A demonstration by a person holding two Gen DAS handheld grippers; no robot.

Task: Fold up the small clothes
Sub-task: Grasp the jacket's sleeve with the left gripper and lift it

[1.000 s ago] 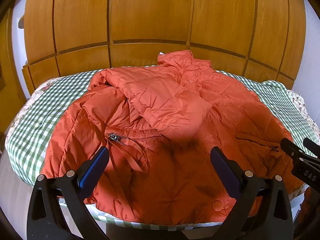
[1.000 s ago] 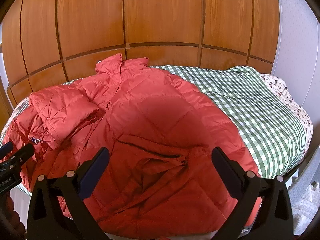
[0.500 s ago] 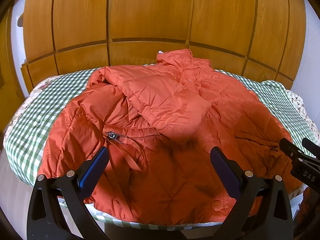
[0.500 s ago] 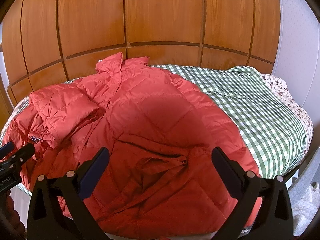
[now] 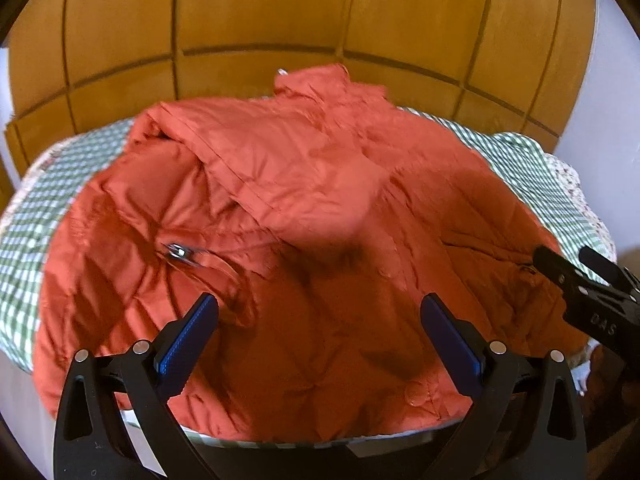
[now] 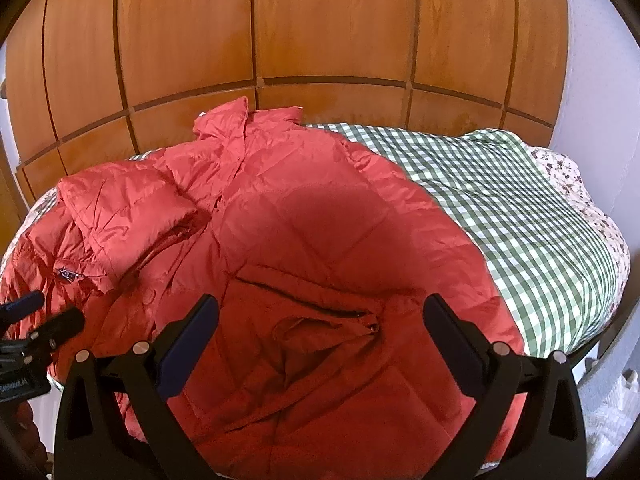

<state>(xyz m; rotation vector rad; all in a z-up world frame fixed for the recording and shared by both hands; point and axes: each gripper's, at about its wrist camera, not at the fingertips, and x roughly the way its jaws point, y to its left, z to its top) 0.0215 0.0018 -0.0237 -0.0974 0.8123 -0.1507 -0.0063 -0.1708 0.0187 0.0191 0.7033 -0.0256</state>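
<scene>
An orange-red puffer jacket [image 5: 320, 208] lies spread on a green checked cloth, collar at the far side; it also shows in the right wrist view [image 6: 320, 240]. One sleeve [image 5: 280, 184] is folded across its front, and shows at the left of the right wrist view [image 6: 128, 204]. My left gripper [image 5: 319, 326] is open and empty above the jacket's near hem. My right gripper [image 6: 320, 326] is open and empty above the pocket zip [image 6: 320, 308]. The right gripper shows at the right edge of the left view [image 5: 588, 292]; the left gripper shows at the left edge of the right view [image 6: 36, 320].
The green checked cloth [image 6: 540, 216] covers a surface over a floral sheet [image 6: 576, 184]. Wooden panelled doors [image 6: 320, 32] stand behind. A white wall [image 6: 592, 60] is at the right. A metal zip pull [image 5: 178, 250] lies on the jacket's left side.
My left gripper has moved closer over the jacket, and its view is now blurred by motion. The right gripper has barely moved. Both stay open.
</scene>
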